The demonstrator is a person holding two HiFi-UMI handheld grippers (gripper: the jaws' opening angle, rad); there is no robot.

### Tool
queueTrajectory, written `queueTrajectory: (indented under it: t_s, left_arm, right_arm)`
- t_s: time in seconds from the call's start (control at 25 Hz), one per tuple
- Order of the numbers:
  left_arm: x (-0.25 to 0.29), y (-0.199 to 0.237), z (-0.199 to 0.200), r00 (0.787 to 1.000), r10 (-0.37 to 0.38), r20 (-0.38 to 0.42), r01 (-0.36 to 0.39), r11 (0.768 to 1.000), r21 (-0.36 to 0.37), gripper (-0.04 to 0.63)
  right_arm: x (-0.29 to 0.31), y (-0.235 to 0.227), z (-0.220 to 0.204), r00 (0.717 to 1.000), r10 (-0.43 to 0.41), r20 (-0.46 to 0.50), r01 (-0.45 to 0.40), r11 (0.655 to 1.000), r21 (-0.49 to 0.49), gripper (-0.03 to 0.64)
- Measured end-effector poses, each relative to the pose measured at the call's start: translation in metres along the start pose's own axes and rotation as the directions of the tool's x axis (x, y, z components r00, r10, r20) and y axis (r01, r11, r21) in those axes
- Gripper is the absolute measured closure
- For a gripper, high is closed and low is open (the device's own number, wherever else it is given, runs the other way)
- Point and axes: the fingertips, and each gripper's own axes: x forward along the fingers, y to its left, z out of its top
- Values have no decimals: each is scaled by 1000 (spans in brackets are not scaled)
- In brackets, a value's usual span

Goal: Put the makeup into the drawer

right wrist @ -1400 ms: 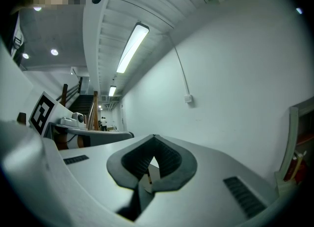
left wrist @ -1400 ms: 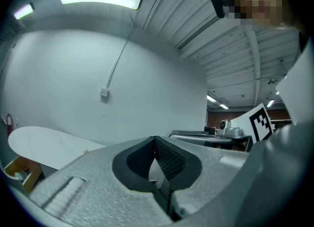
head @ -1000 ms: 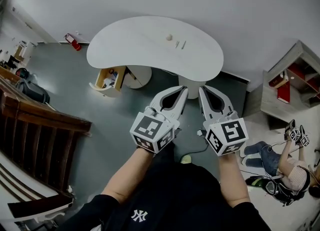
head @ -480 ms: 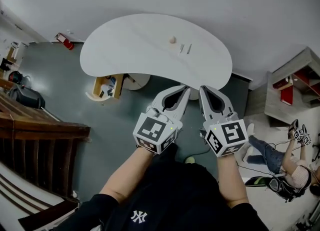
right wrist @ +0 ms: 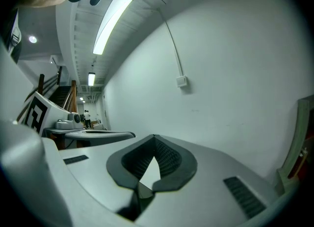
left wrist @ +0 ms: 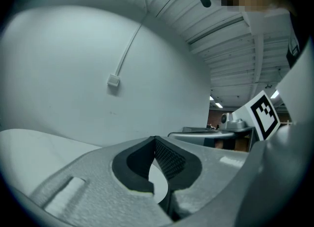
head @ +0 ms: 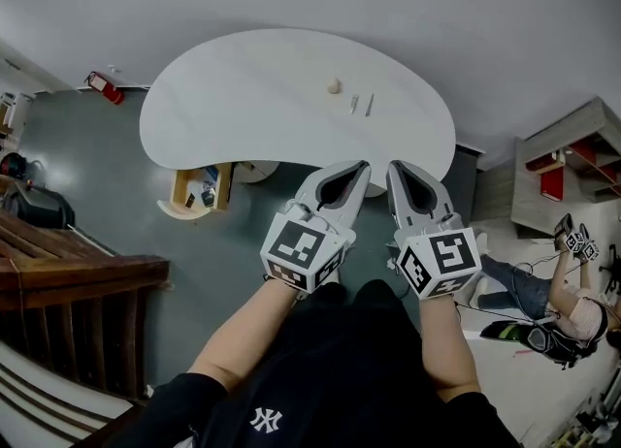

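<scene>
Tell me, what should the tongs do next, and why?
Probably move the right tongs forward over the table toward the makeup. It lies on the far part of the top, while the right and left tongs are both shut, empty and short of it.

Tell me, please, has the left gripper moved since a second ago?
Yes: the left gripper has advanced toward the white table, its tips now overlapping the near edge.
</scene>
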Motion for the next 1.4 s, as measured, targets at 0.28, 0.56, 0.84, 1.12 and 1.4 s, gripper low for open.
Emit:
queueTrajectory:
  t_s: [0.28, 0.56, 0.84, 1.12, 1.4]
  left_arm:
    - [25, 33, -11, 1000, -1, -20, 0, 999, -36, 586]
    - [71, 68, -24, 1000, 6, -30, -7, 1000, -30, 585]
    - [132, 118, -45, 996, 62, -62, -64, 997, -30, 585]
    - [186, 165, -82, 985, 129, -113, -136, 989, -60, 584]
    - [218, 191, -125, 979, 119, -165, -137, 986, -98, 585]
  right_arm:
    - [35, -18, -12, 999, -23, -36, 24, 1000, 21, 601]
    - [86, -55, -32, 998, -16, -67, 19, 999, 44, 601]
    - [157, -105, -60, 990, 12, -142, -4, 998, 56, 600]
    - [215, -151, -106, 972, 58, -226, -34, 993, 110, 600]
    - [257, -177, -152, 950, 44, -309, 4, 988, 154, 596]
